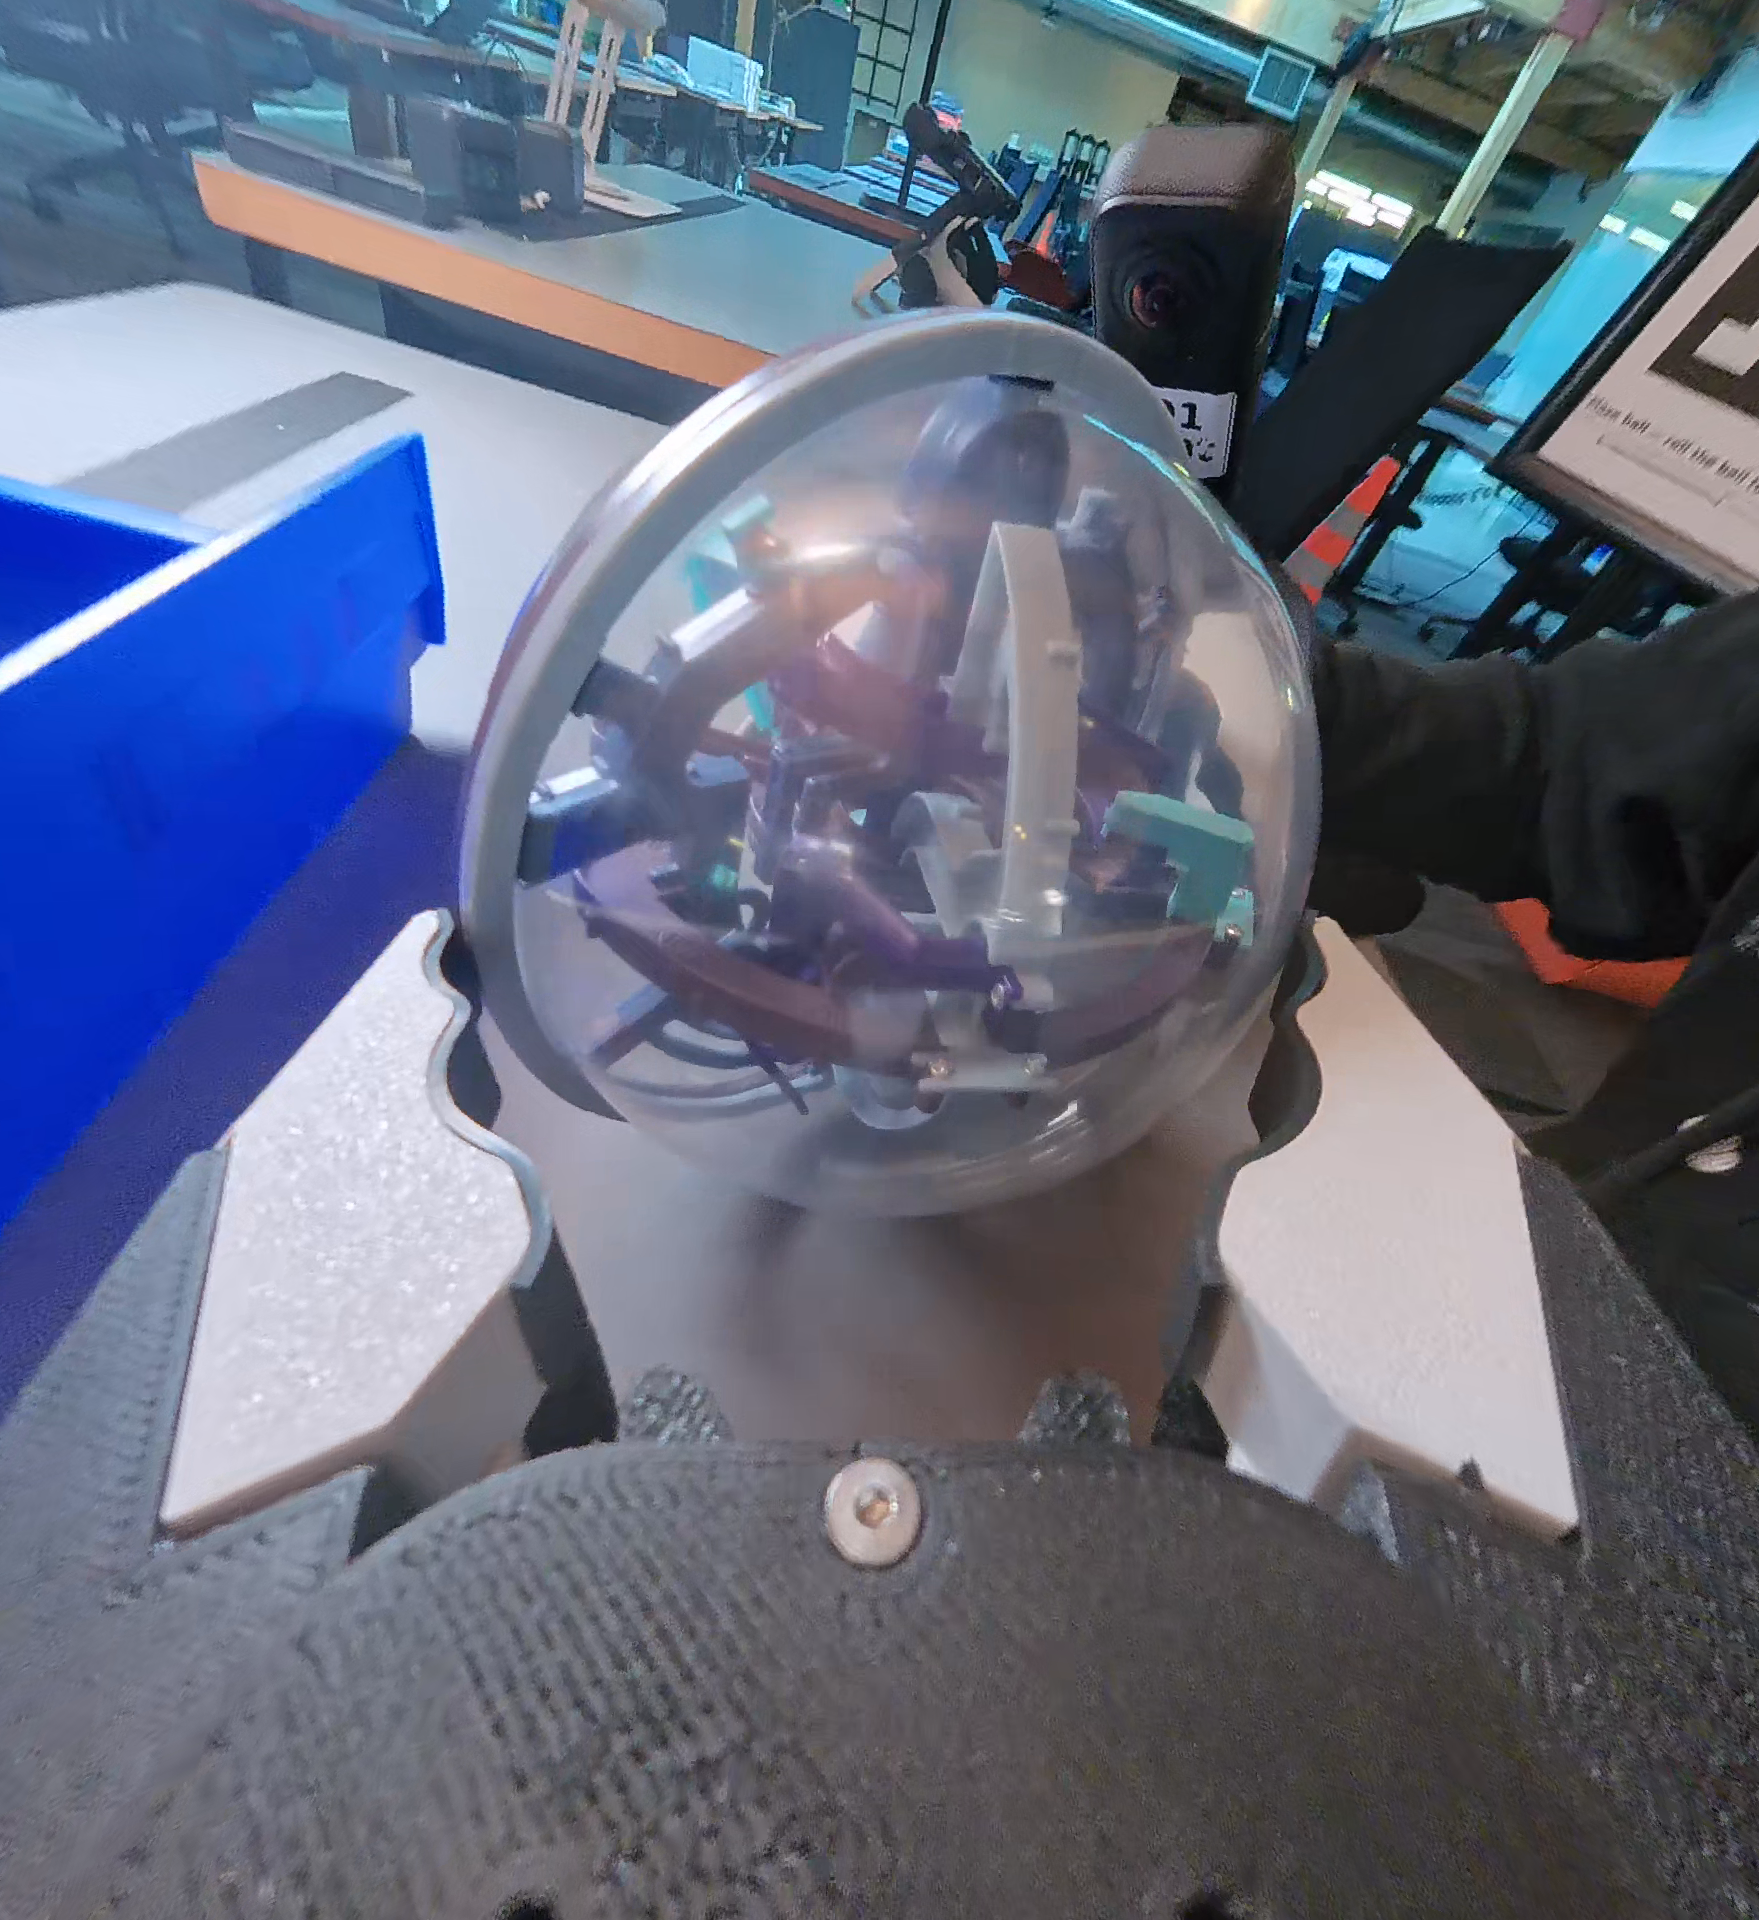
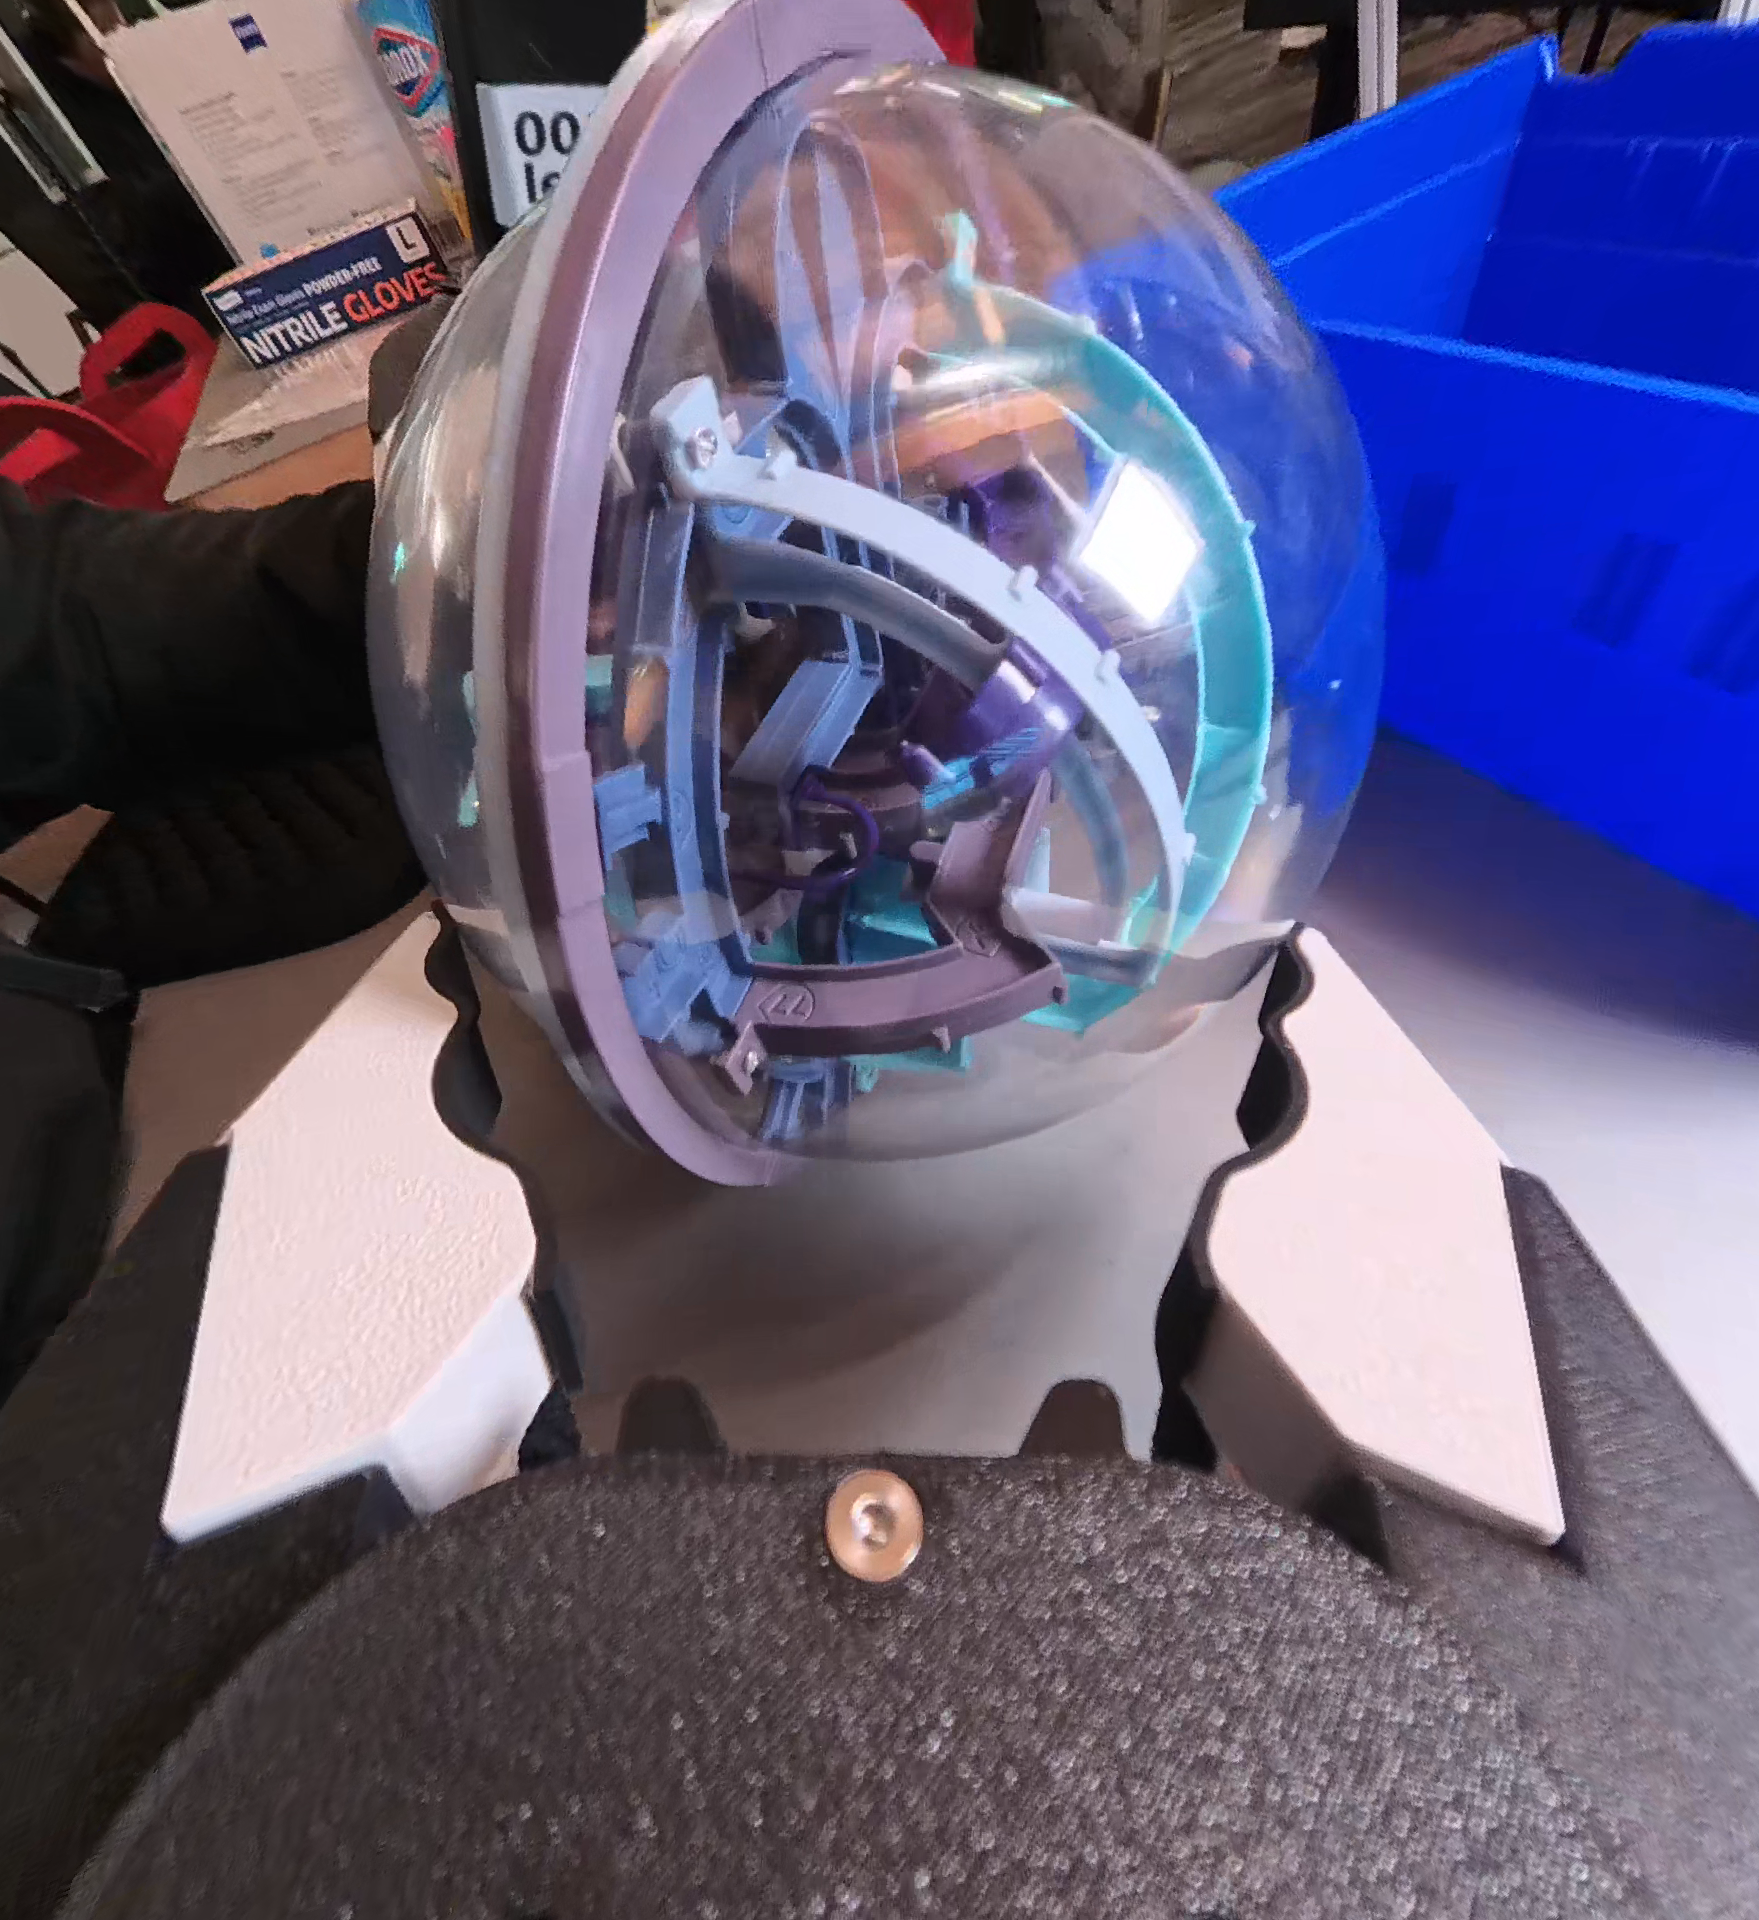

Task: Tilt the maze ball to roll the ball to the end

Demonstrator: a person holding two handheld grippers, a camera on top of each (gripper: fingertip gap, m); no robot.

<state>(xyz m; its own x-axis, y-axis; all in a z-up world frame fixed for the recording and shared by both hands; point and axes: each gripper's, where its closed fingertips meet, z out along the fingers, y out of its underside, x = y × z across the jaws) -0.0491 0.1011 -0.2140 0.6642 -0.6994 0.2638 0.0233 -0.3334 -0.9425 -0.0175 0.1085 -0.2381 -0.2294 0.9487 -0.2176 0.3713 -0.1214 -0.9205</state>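
Clear-shelled maze ball (image 1: 885,769) sits between both grippers, left gripper (image 1: 880,997) and right gripper (image 2: 870,997) jaws clamped on opposite sides, seam ring tilted.

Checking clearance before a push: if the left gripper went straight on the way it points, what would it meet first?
The maze ball: its clear shell already sits between the left gripper fingertips, apparently touching them. Behind it stands a black camera, though depth there is unclear.

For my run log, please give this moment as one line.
maze ball: lifted, seam tilted | left gripper: shut on it | right gripper: shut on it | blue bin: beside
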